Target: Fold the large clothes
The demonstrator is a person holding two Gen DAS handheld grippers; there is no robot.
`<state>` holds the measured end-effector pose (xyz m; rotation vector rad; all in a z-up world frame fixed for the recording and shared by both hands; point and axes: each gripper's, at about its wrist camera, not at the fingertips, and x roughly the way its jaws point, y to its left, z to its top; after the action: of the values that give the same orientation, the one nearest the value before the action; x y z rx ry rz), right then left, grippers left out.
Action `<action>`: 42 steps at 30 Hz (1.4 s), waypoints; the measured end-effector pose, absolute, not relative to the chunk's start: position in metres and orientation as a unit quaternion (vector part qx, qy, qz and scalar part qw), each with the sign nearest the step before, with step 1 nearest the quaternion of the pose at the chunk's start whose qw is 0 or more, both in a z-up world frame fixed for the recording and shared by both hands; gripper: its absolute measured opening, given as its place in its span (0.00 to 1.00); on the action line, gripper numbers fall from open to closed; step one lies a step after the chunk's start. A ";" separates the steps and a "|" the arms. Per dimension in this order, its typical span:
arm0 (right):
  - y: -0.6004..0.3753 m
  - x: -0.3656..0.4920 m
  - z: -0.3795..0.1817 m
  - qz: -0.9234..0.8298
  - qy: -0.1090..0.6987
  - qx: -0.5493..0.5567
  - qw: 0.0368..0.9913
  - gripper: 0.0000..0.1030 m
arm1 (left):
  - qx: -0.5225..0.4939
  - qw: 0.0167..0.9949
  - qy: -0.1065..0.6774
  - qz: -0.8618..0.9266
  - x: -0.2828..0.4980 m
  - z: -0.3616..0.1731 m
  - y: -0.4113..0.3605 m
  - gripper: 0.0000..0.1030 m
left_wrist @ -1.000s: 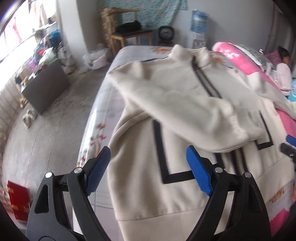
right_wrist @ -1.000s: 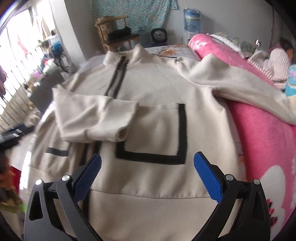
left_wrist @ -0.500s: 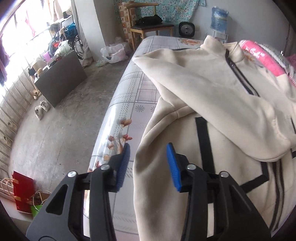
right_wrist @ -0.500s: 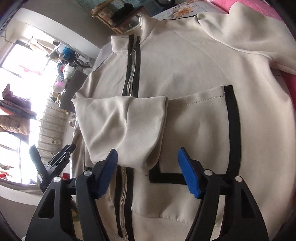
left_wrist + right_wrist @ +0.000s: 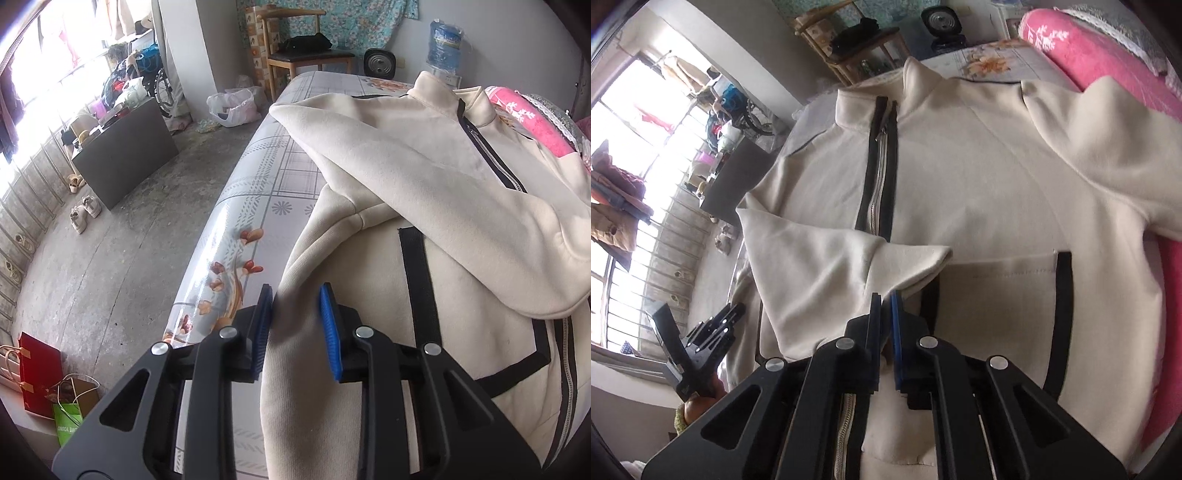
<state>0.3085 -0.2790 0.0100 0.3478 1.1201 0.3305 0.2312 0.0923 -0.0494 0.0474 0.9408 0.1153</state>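
A cream zip jacket [image 5: 373, 306] with black trim lies face up on the bed [image 5: 258, 192]. One sleeve [image 5: 424, 177] is folded across its chest. My left gripper [image 5: 297, 321] is at the jacket's side edge near the bed's edge. Its jaws are closing, and a bunched fold of the fabric fills the gap between the blue pads [image 5: 328, 325]. In the right wrist view my right gripper [image 5: 885, 314] is shut on the cuff of the folded sleeve [image 5: 820, 266], which peaks toward the pads. The other sleeve [image 5: 1108, 147] drapes onto a pink blanket [image 5: 1108, 48]. The left gripper [image 5: 698, 347] shows at lower left.
The bed's edge drops to a concrete floor on the left. A dark cabinet [image 5: 125, 155], shoes [image 5: 85, 214] and paper bags [image 5: 40, 373] stand on that floor. A wooden chair [image 5: 303, 55] and a water bottle [image 5: 445, 40] are beyond the bed's far end.
My left gripper dropped to the jacket's side edge and its jaws narrowed around the fabric. My right gripper swung left to the folded sleeve's cuff and went from wide open to shut on it.
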 end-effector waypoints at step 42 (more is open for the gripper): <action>-0.356 0.391 0.042 0.115 0.461 0.236 0.848 0.05 | 0.164 0.878 0.447 0.044 0.265 -0.049 0.055 0.27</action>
<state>0.3906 -0.3556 0.0417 0.4973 0.9717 0.2416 0.2647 0.0551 -0.0488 0.3428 0.9330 0.0928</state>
